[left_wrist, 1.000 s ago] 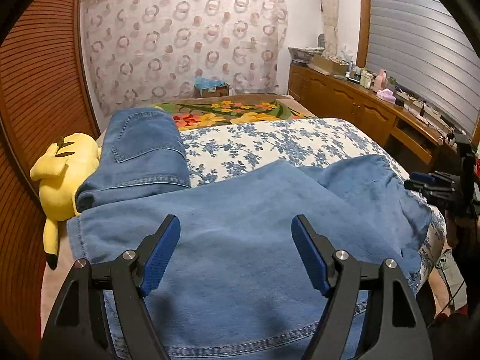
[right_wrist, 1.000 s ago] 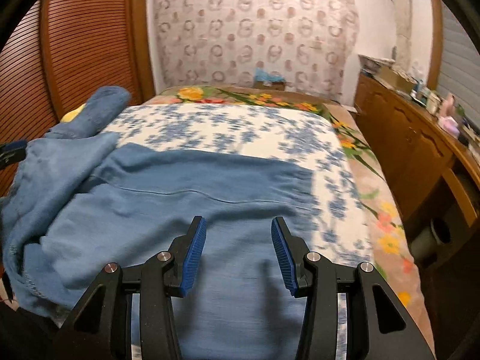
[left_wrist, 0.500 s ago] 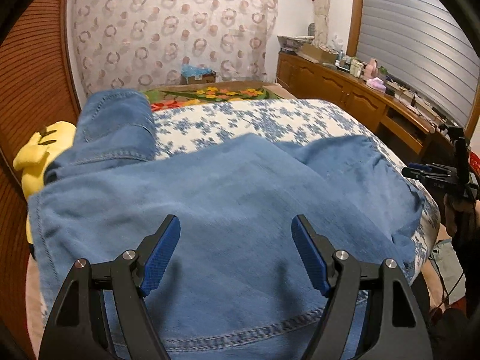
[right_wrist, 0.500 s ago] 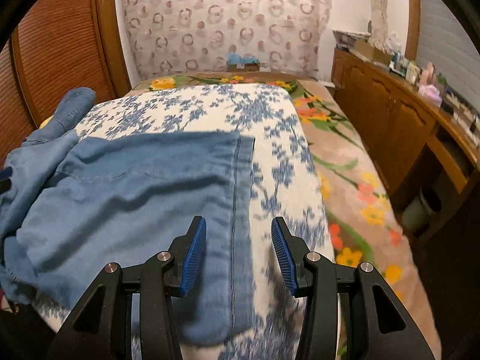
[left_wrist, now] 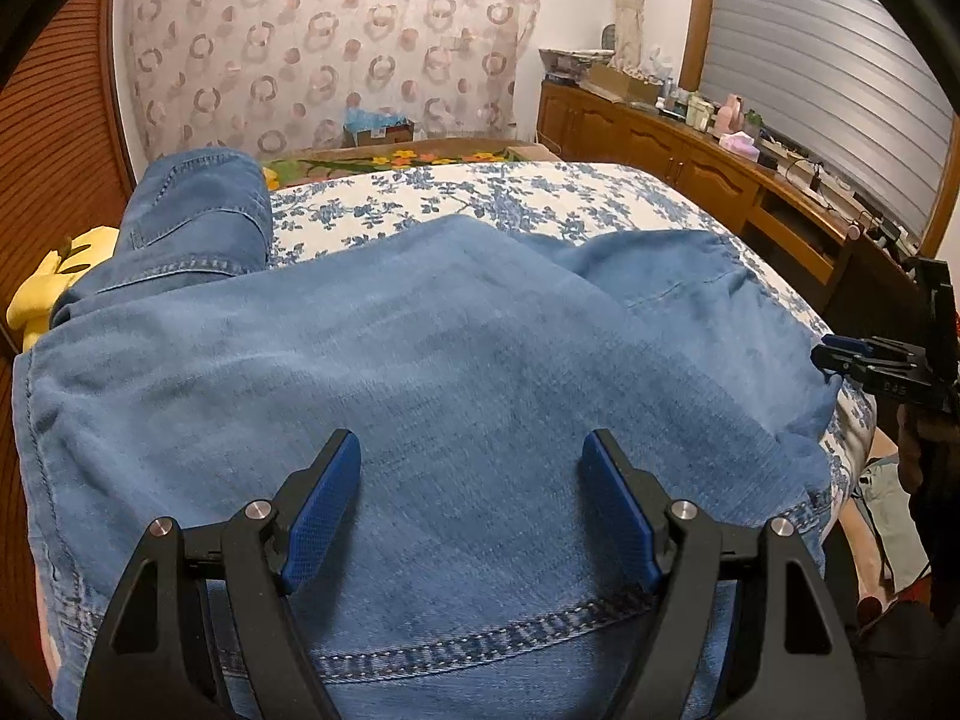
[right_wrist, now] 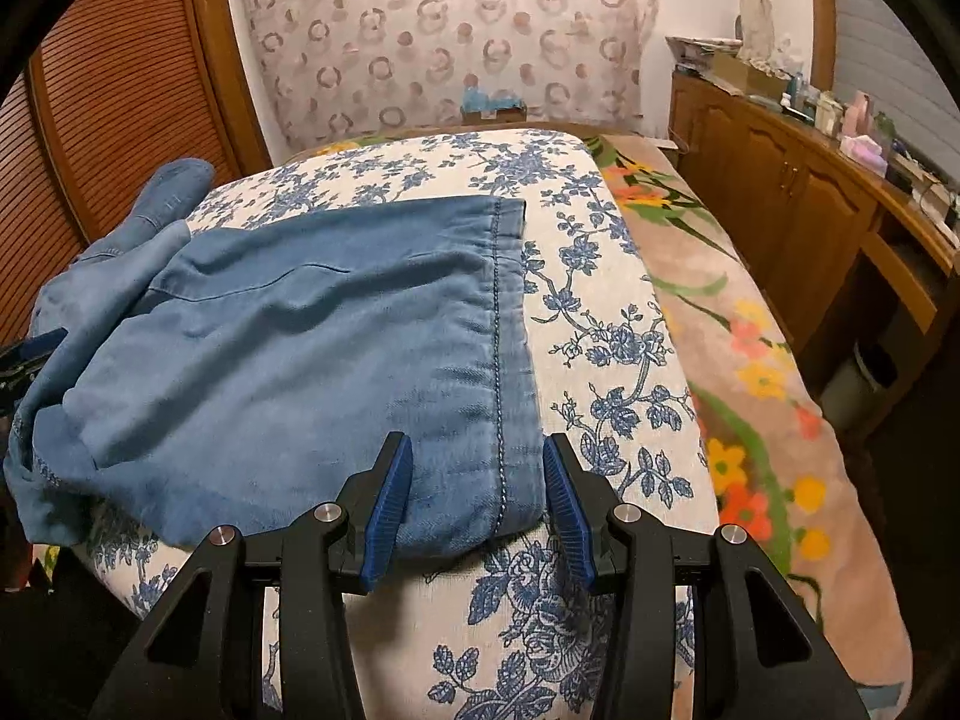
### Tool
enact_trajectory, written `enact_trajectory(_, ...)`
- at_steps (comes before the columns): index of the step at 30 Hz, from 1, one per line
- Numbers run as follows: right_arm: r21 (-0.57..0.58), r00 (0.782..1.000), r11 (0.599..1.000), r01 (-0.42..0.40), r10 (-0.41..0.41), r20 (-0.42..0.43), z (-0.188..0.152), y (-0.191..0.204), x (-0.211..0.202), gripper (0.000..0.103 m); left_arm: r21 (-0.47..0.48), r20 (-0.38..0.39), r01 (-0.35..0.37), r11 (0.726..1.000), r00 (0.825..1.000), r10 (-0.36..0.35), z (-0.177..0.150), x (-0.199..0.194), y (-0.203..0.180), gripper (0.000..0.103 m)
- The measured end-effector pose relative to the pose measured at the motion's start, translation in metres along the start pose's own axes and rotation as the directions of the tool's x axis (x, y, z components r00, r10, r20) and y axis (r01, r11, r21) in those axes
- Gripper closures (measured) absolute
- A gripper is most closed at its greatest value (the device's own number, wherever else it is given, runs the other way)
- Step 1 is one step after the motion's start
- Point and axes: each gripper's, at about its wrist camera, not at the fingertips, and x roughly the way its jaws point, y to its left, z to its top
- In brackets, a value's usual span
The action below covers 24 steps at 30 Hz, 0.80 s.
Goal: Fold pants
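Note:
Blue denim pants (left_wrist: pixel 420 372) lie spread across the bed, with one part bunched up at the far left (left_wrist: pixel 198 216). My left gripper (left_wrist: pixel 471 504) is open, hovering over the denim near a stitched hem at the near edge. In the right wrist view the pant leg (right_wrist: pixel 312 336) lies flat, its stitched hem end (right_wrist: pixel 498 360) facing right. My right gripper (right_wrist: pixel 477 507) is open, its jaws straddling the near corner of that hem. The right gripper also shows at the right edge of the left wrist view (left_wrist: pixel 870 360).
The bed has a white and blue floral cover (right_wrist: pixel 612 324) over an orange flowered blanket (right_wrist: pixel 762 360). A yellow plush toy (left_wrist: pixel 48 288) lies at the left by a slatted wooden door (right_wrist: pixel 120 96). Wooden cabinets (right_wrist: pixel 798 192) with clutter line the right wall.
My right gripper has moved right along the leg to its hem end and down toward the near corner. My left gripper has come closer over the denim. Both stay open.

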Motion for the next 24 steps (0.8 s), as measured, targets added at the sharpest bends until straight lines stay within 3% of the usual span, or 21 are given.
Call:
enact_trajectory(6, -0.044, 1.000, 0.999, 0.026, -0.026, 0.010, -0.006, 0.014, -0.001, 0.056, -0.007, -0.009, 0.002, 1.000, 1.000, -0.002, -0.002, 0.004, 0.000, 0.026)
enact_trajectory(7, -0.048, 1.000, 0.998, 0.029, -0.028, 0.013, -0.007, 0.015, -0.001, 0.060, -0.007, -0.009, 0.002, 1.000, 1.000, -0.002, -0.002, 0.004, 0.000, 0.026)
enact_trajectory(8, -0.048, 1.000, 0.999, 0.025, -0.024, 0.017, -0.007, 0.015, -0.001, 0.073, -0.008, -0.008, 0.002, 1.000, 1.000, -0.002, -0.002, 0.004, 0.000, 0.026)
enact_trajectory(9, -0.036, 1.000, 0.999, 0.000, 0.001, 0.021, -0.006, 0.014, 0.000, 0.079, -0.009, -0.006, 0.003, 1.000, 1.000, -0.003, -0.002, 0.004, 0.000, 0.026)
enact_trajectory(11, -0.012, 0.998, 0.999, -0.052, 0.052, 0.021, -0.005, 0.011, 0.000, 0.087, -0.012, 0.000, 0.003, 1.000, 1.000, -0.003, -0.002, 0.004, 0.000, 0.026)
enact_trajectory(13, -0.024, 0.998, 0.999, -0.044, 0.045, 0.046, -0.004, 0.011, -0.002, 0.092, -0.010, 0.009, 0.006, 1.000, 1.000, -0.005, -0.001, 0.002, -0.001, 0.026)
enact_trajectory(16, 0.021, 0.988, 0.999, 0.025, -0.028, 0.150, 0.004, -0.003, -0.020, 0.095, -0.005, 0.025, 0.007, 1.000, 1.000, -0.007, 0.004, -0.004, -0.003, 0.026)
enact_trajectory(19, 0.089, 0.972, 0.996, 0.020, -0.040, 0.233, 0.014, -0.032, -0.043, 0.095, -0.003, 0.045, 0.019, 1.000, 0.999, -0.019, 0.009, -0.011, -0.005, 0.026)
enact_trajectory(24, 0.056, 0.959, 0.996, 0.064, -0.077, 0.272, 0.023, -0.046, -0.066, 0.096, 0.008, 0.070, 0.027, 1.000, 0.997, -0.028, 0.014, -0.020, -0.010, 0.026)
